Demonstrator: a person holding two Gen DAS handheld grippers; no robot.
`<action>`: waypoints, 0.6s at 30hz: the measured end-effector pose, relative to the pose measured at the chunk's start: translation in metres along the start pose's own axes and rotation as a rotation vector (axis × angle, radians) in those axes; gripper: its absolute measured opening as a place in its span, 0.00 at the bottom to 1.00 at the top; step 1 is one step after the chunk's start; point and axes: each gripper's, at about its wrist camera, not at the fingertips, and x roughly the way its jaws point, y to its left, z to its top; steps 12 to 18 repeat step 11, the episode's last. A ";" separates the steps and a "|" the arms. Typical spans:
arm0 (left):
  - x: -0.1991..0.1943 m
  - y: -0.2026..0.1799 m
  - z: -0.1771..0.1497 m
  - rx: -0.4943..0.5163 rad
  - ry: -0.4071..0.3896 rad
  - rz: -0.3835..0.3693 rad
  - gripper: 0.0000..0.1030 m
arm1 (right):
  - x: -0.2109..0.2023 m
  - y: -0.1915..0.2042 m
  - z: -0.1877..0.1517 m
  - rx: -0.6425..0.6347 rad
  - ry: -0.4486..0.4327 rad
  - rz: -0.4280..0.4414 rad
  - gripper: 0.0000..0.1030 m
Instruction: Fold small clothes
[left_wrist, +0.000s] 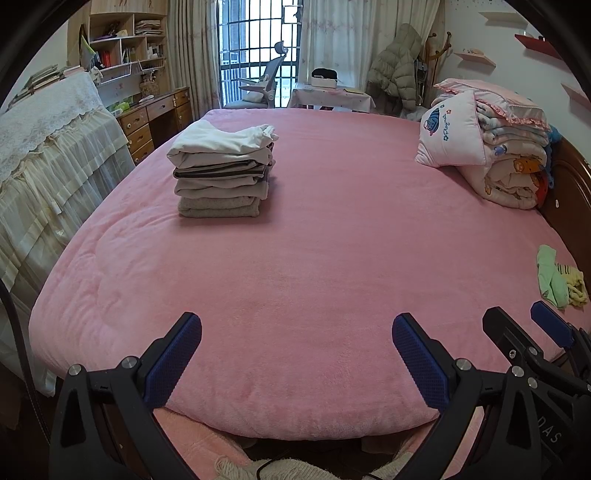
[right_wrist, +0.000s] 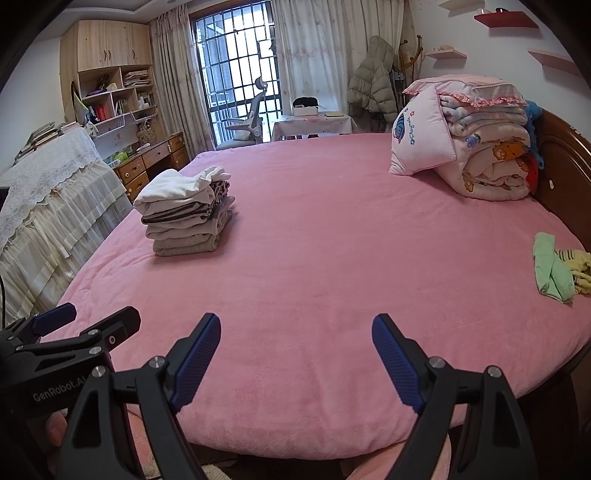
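A stack of folded clothes (left_wrist: 223, 173) in white, grey and beige sits on the pink bed (left_wrist: 295, 266), far left of centre; the right wrist view shows the stack (right_wrist: 184, 214) too. A small green garment (left_wrist: 552, 277) and a yellow striped one (left_wrist: 578, 286) lie unfolded near the bed's right edge, seen again as the green garment (right_wrist: 550, 267) and the yellow one (right_wrist: 581, 271). My left gripper (left_wrist: 296, 325) hangs open over the bed's near edge with nothing between its fingers. My right gripper (right_wrist: 296, 326) is open and empty beside it.
A folded quilt with a pink pillow (left_wrist: 491, 147) rests against the wooden headboard (left_wrist: 569, 192) at the right. A lace-covered piece of furniture (left_wrist: 48, 155) stands left of the bed, with a desk and shelves (left_wrist: 147, 110) behind it. A chair (left_wrist: 262, 85) and small table (left_wrist: 332, 94) stand by the window.
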 end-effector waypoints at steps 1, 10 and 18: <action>0.000 0.000 0.000 0.000 0.001 0.000 1.00 | 0.000 0.000 0.000 0.001 0.000 0.001 0.82; -0.001 0.002 -0.002 -0.001 0.007 -0.001 0.99 | 0.000 0.000 0.000 0.002 0.004 -0.002 0.82; -0.001 0.002 -0.002 -0.002 0.008 -0.001 0.99 | 0.000 0.000 0.000 0.002 0.004 -0.001 0.82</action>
